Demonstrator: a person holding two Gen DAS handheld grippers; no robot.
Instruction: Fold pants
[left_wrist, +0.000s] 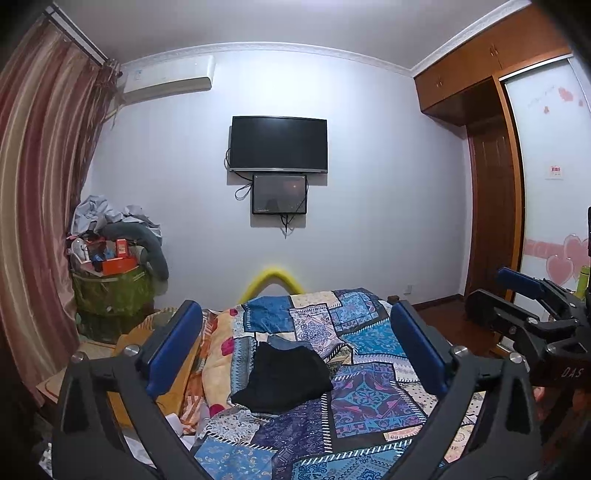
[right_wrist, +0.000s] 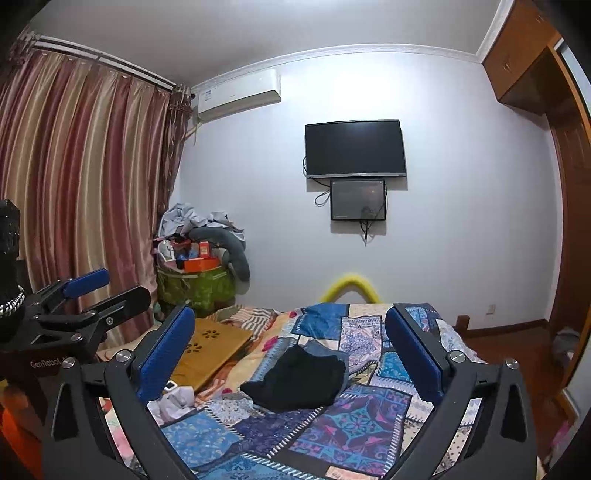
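Toward the middle of the bed (left_wrist: 373, 402), on the blue patchwork quilt (right_wrist: 354, 421), the black pants (left_wrist: 284, 380) lie in a compact dark heap, with a bit of blue-grey cloth (right_wrist: 325, 350) showing from under the far side. Whether that heap is a finished fold or a loose bundle cannot be told from either wrist view: its outline is lumpy instead of square, yet it is small and gathered, so it would fit pants already doubled over as well as pants dropped in a pile.

Both tools hover above the near edge of the bed, well apart from the garment. The left gripper (left_wrist: 295, 354) has its jaws spread wide and holds nothing; the right gripper (right_wrist: 291, 354) is the same — wide and empty. Each shows at the side of the other's view.

Risks, as a judgement from this layout:
- Black fabric hides its own seams and layers, so a jaw could close on several layers at once, or on one only, and drag the heap out of shape.
- The blue-grey cloth lies touching the pants and could be pinched along with them.
- The quilt is soft and rumpled — jaws coming down flat could nip it too and pull it up with the garment.
- A wooden lap tray (right_wrist: 210, 347) and small clutter near the left edge of the bed leave less room for spreading cloth that way.
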